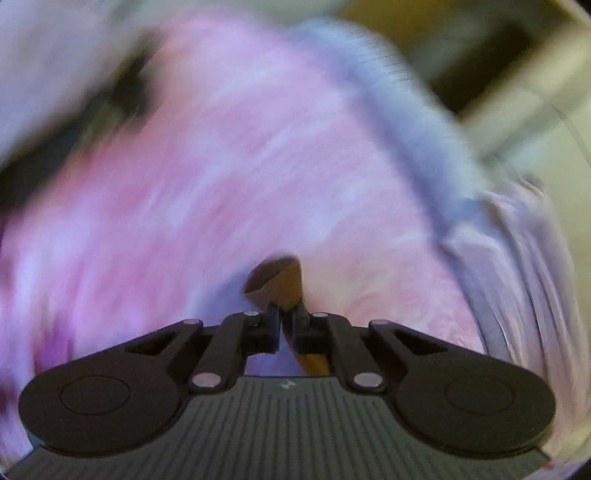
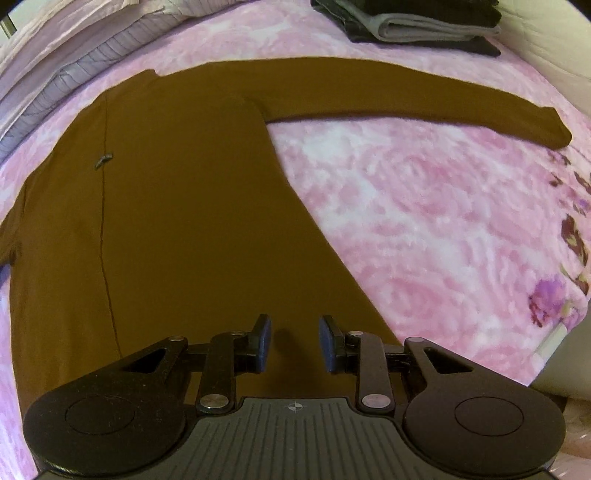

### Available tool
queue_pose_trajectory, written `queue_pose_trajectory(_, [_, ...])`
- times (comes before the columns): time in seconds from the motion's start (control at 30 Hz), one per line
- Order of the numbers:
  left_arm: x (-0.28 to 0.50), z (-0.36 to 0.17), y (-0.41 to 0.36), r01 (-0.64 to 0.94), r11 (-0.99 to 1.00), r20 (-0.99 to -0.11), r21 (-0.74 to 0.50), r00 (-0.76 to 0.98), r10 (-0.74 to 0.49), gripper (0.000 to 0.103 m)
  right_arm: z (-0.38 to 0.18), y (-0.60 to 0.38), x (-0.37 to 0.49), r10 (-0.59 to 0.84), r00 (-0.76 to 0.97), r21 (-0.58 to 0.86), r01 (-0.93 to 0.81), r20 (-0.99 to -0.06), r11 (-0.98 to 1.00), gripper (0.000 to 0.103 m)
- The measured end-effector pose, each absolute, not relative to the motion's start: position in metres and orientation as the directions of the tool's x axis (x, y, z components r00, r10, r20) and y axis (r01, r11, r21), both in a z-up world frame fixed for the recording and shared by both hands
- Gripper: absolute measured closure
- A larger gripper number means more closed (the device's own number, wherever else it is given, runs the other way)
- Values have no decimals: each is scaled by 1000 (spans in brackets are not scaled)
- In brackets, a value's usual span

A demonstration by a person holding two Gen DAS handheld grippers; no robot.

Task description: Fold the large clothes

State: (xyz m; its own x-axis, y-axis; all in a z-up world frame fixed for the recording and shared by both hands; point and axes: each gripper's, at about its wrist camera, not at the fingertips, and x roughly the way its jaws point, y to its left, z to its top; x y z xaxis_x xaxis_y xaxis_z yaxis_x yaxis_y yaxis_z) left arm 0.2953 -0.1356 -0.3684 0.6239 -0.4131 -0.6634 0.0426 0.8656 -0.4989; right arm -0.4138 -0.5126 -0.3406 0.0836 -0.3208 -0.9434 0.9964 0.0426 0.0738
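- Pinching a brown fabric corner (image 1: 275, 282) in our left tongs (image 1: 282, 314), jaws shut on it.
- Hovering our right tongs (image 2: 294, 341), partly open and empty, over the brown long-sleeved garment (image 2: 184, 206).
- Judging the garment on the bed (image 2: 424, 221) as barely folded; one sleeve (image 2: 424, 107) is lying outstretched.

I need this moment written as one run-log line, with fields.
left gripper: shut on brown garment | right gripper: open, above brown garment | surface: pink bedspread | sleeve: spread out

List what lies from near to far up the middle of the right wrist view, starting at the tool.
Right tool, open over the cloth → brown long-sleeved garment, spread flat → pink floral bedspread → stack of folded dark and grey clothes at the far edge.
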Motion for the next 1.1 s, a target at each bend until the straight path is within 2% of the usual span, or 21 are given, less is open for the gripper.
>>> queue_pose_trajectory(0.07, [296,-354,-150,207,898,-602,-389,680,-418,98,-340,-516,-414,-322,80,70,997,-943,42,77])
queue_pose_trajectory(0.1, [295,-354,-157,258,916,-599,-306,696,-396,95,-339,-517,-414,-320,78,69,997,-944,42,77])
queue_pose_trajectory(0.17, [298,-372,-163,281,943,-667,-179,670,-326,93,-340,-520,-415,-316,78,71,997,-946,36,77])
queue_pose_trajectory(0.27, [306,-413,-159,204,978,-795,-31,588,-148,80,-343,-525,-421,-287,90,87,996,-954,22,77])
queue_pose_trajectory(0.3, [304,-416,-153,180,983,-784,-40,605,-143,72,-344,-527,-425,-283,93,91,996,-954,21,77])
queue_pose_trajectory(0.37, [299,-411,-143,86,995,-783,-56,614,-97,67,-345,-531,-433,-284,96,92,995,-954,26,76])
queue_pose_trajectory(0.4, [298,-408,-139,32,997,-791,-72,607,-77,60,-345,-533,-437,-287,90,86,996,-954,24,74])
queue_pose_trajectory(0.5, [287,-390,-129,-91,995,-802,-42,597,21,64,-346,-551,-450,-311,92,93,996,-946,10,72])
queue_pose_trajectory(0.6, [268,-365,-152,-47,996,-797,-72,604,-29,65,-343,-581,-455,-355,131,132,991,-926,22,71])
queue_pose_trajectory(0.73, [202,-343,-237,278,956,-802,-93,548,-237,65,-338,-614,-437,-412,188,118,975,-891,190,71])
queue_pose_trajectory(0.83, [139,-347,-319,539,820,-820,-190,373,-435,67,-339,-632,-409,-405,233,78,928,-884,364,71])
queue_pose_trajectory(0.93, [82,-357,-386,699,667,-800,-259,231,-553,67,-341,-640,-382,-426,292,48,867,-856,497,71])
queue_pose_trajectory(1.1, [5,-382,-457,852,457,-807,-256,72,-586,67,-360,-630,-352,-402,352,18,771,-845,637,71])
